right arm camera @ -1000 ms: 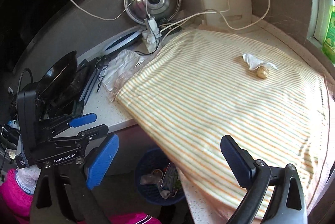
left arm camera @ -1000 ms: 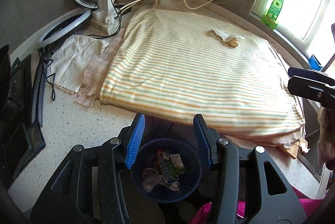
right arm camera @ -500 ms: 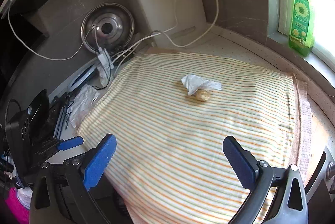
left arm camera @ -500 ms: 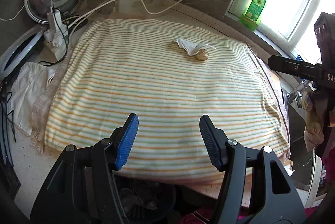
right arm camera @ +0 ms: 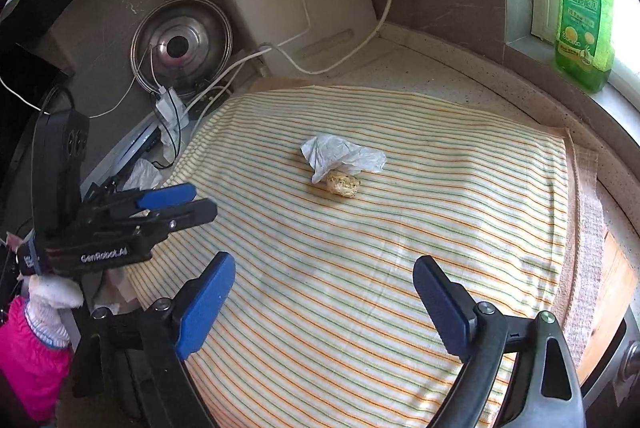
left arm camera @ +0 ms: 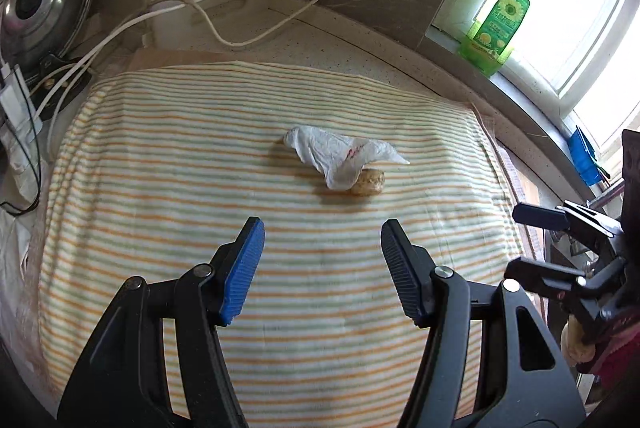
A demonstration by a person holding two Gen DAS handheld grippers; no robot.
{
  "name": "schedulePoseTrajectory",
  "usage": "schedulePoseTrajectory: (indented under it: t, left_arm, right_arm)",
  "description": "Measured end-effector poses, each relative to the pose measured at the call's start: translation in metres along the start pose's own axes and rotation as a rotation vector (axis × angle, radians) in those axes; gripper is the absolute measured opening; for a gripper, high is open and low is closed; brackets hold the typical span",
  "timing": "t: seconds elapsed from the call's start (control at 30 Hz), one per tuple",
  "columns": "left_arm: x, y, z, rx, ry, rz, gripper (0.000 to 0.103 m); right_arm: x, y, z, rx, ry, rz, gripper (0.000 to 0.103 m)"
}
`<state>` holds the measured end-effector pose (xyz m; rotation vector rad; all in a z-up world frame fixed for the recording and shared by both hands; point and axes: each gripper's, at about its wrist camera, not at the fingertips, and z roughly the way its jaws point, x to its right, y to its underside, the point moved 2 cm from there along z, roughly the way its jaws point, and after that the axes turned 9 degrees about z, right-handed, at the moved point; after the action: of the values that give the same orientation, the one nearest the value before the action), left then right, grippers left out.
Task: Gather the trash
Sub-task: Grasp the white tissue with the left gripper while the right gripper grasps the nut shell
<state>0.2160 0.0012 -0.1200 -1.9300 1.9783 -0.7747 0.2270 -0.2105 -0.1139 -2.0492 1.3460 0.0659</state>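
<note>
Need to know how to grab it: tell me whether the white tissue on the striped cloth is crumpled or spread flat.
Crumpled. The white tissue is bunched into creased folds with a twisted tail, partly draped over a small tan lump on the striped cloth.

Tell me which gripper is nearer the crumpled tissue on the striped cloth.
Left, narrowly. The left gripper hovers open just short of the crumpled tissue; the right gripper, also open and empty, hangs farther back.

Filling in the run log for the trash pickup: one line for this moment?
left gripper: open, empty | right gripper: open, empty | crumpled tissue touching brown scrap on striped cloth, ungrasped
</note>
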Motion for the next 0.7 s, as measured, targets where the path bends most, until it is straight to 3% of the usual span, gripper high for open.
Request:
schedulePoseTrajectory:
  t: [0.23,0.63,0.7]
  left_arm:
    - [-0.002,-0.033,0.045,-0.052,0.016,-0.004,0.062]
    - [-0.015,-0.056,0.113,-0.149,0.033,-0.027,0.062]
    - [-0.012,-0.059,0.120,-0.158,0.031,-0.008,0.055]
  right_arm:
    - [0.010,-0.016,0.015,-0.015,-0.025,0.003,0.086]
    - [0.015,-0.028,0.050,-0.059,-0.026,-0.016,0.075]
    - [0.015,-0.030,0.054,-0.058,-0.024,-0.025,0.074]
